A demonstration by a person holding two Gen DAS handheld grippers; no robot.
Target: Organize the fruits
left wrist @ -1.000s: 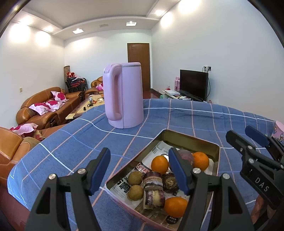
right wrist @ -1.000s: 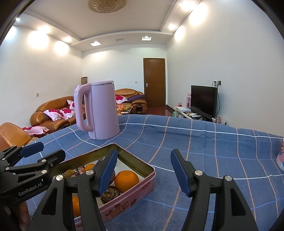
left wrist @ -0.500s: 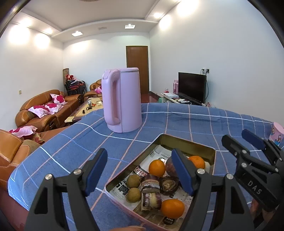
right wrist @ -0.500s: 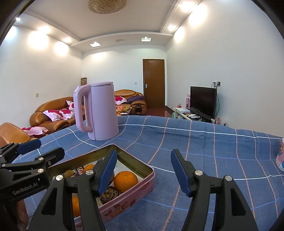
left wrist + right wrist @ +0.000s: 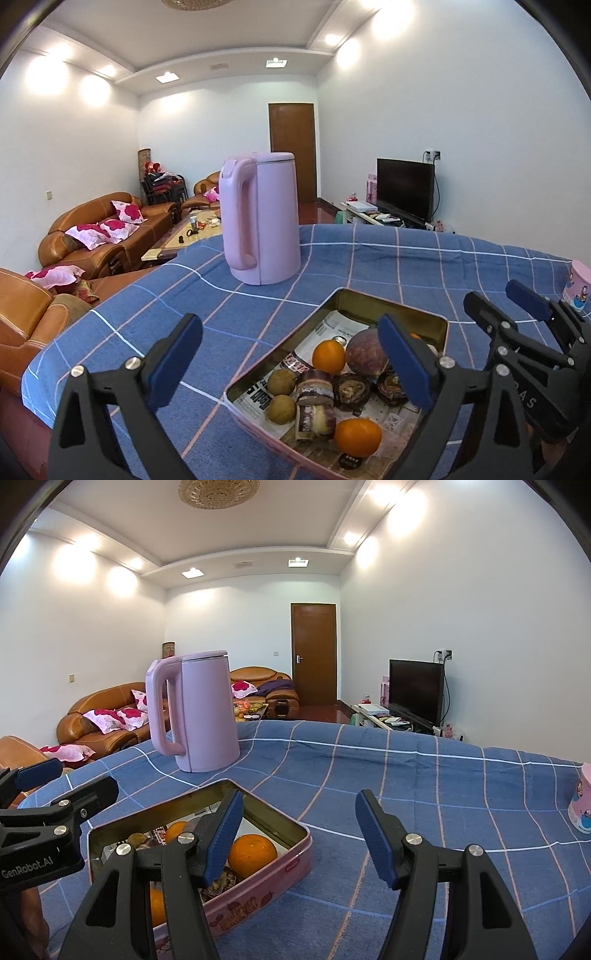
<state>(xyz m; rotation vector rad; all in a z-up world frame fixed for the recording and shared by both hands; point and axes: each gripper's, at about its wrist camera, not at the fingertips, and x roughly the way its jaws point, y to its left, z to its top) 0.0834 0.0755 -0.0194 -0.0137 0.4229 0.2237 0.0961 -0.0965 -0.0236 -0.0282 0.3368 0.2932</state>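
Living-room setting with white walls and brown sofas; a tabletop (image 5: pixel 369 266) draped in blue checked cloth carries a pink kettle (image 5: pixel 260 218) and, nearer the cameras, a pink tin (image 5: pixel 258 882) lined with newspaper. All visible fruit lies inside this tin: an orange (image 5: pixel 357 436) at the near edge, a second orange (image 5: pixel 328 356) beside a large purple-brown fruit (image 5: pixel 366 357), two small brownish-green fruits (image 5: pixel 280 397) side by side, and dark cut pieces (image 5: pixel 316 402) between them, whose kind cannot be told. The right wrist view shows a further orange (image 5: pixel 252 851) against the tin's far wall. A pink printed cup (image 5: pixel 581 805) stands well apart at the cloth's right edge.

The left claw (image 5: pixel 291 363) is spread wide above the tin's left rim, nothing between its pads; such a wide stance probably suits closing round a bulky fruit. The right claw (image 5: pixel 299 830) stands half spread and empty over bare cloth just right of the tin, seemingly waiting clear of its partner.

Compared with the earlier frames, the left claw's jaws have just been opening, with no object between them, and its view now takes in more of the tin. The right claw's spread is unchanged.
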